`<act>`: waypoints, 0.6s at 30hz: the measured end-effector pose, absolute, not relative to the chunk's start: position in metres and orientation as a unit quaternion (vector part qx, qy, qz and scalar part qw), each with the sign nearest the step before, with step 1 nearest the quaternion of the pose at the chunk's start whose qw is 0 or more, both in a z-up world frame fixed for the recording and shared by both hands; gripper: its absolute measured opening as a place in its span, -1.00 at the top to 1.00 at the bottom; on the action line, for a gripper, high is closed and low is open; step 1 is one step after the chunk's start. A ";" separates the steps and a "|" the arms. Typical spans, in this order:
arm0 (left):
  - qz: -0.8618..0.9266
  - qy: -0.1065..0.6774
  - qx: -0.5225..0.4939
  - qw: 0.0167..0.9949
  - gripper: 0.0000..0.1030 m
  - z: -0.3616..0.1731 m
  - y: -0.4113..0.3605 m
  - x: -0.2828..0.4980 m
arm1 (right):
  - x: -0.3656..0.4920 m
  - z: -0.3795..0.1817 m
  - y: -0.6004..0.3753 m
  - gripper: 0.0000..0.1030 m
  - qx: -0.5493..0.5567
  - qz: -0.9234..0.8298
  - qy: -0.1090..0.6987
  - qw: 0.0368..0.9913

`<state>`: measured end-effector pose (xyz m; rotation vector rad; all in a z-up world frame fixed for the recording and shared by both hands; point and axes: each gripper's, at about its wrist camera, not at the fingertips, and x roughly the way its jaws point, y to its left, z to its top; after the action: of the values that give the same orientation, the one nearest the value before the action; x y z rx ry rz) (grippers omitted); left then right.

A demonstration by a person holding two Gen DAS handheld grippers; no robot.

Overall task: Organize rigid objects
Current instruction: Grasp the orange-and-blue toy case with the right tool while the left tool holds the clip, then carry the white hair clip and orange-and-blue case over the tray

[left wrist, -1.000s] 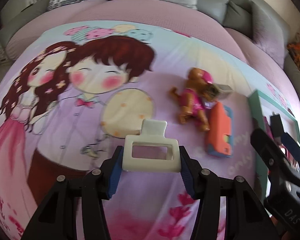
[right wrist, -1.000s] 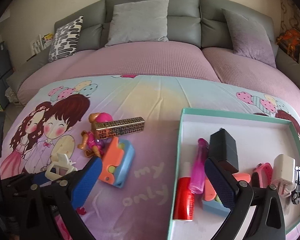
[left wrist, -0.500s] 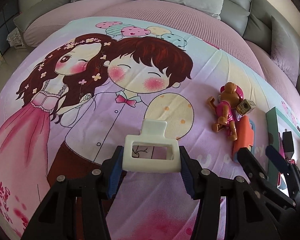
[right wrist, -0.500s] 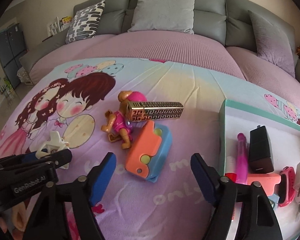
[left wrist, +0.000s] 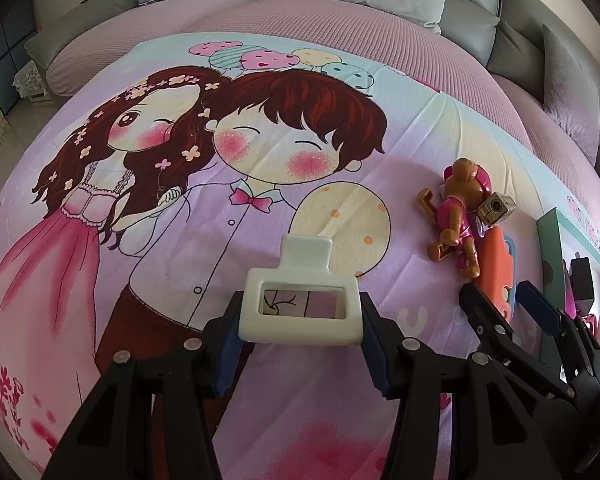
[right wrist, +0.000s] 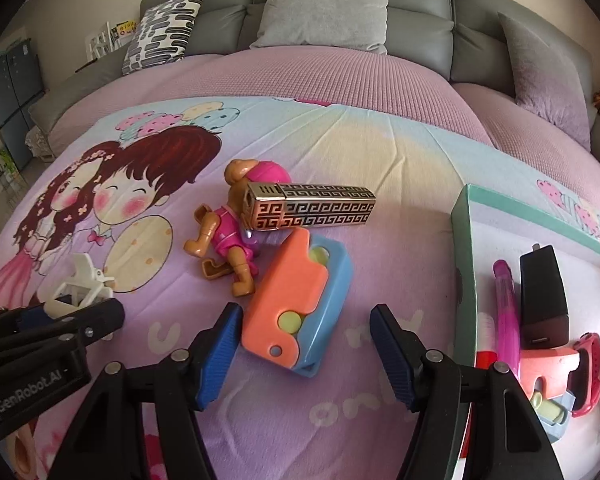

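Note:
My left gripper [left wrist: 300, 320] is shut on a white hair clip [left wrist: 300, 280] and holds it just above the cartoon-print sheet. The clip [right wrist: 80, 284] also shows at the left of the right wrist view. An orange-and-blue toy [right wrist: 300, 300] lies on the sheet between the jaws of my right gripper [right wrist: 306, 328]. Those jaws are closing, and the right pad still stands clear of the toy. The right gripper's fingers [left wrist: 480, 312] also appear in the left wrist view, beside the toy [left wrist: 498, 264].
A brown toy dog in pink [right wrist: 236, 232] lies just behind the orange toy, with a gold patterned box [right wrist: 312, 210] resting on it. At the right, a green-rimmed tray [right wrist: 466, 248] holds a pink pen [right wrist: 504, 308], a black charger [right wrist: 542, 296] and several other items. Grey cushions line the back.
The right gripper has moved left from above the tray to the orange-and-blue toy, dropped lower, and its jaws have narrowed. The left gripper still holds the clip.

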<state>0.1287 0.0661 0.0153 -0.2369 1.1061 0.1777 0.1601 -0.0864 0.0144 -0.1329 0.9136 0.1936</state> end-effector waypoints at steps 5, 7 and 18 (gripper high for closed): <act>0.087 0.526 -0.103 0.840 -0.06 0.014 0.064 0.129 | 0.162 0.012 -0.085 -0.34 -0.069 0.089 0.431 0.895; 0.089 0.526 -0.099 0.840 -0.06 0.014 0.064 0.128 | 0.162 0.011 -0.085 -0.34 -0.069 0.086 0.428 0.897; 0.096 0.527 -0.090 0.840 -0.06 0.013 0.061 0.132 | 0.162 0.016 -0.096 0.09 -0.057 0.073 0.433 0.897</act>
<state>0.1324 0.0615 0.0132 -0.1900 1.1145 0.2026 0.1621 -0.0959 0.0156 -0.1172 0.8960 0.1521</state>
